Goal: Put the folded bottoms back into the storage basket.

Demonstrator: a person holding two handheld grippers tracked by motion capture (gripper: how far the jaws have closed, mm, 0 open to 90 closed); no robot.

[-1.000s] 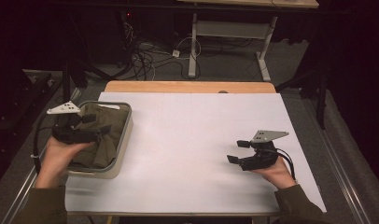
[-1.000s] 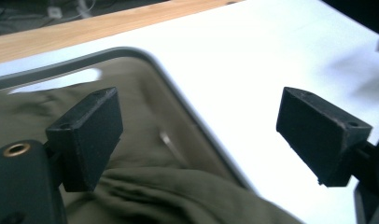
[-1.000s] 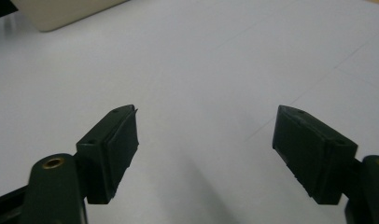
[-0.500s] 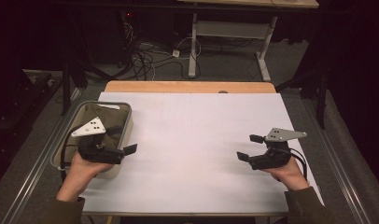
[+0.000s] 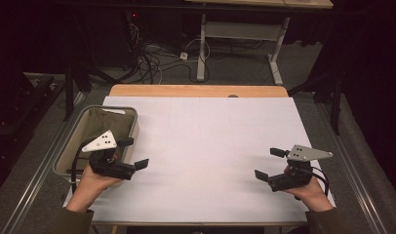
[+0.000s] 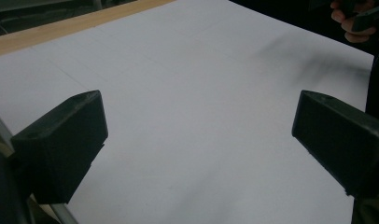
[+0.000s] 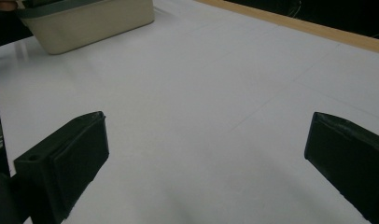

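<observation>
Left tongs (image 5: 136,152) just beside bin (image 5: 69,150), right tongs (image 5: 269,164) over counter (image 5: 206,146); both gaping wide, just opened, nothing between.

A beige rectangular bin (image 5: 132,127) with a grey rim sits at the left edge of the white table (image 5: 210,146), nearer the person than the wooden strip along the far side. It stands upright, open at the top. Inside lies dark olive-green cloth (image 5: 96,127), rumpled, with a small pale patch near the bin's far rim. In the right gripper view the bin (image 7: 92,23) appears at the top left, its smooth beige wall resting flat on the white table surface (image 7: 201,116).
</observation>
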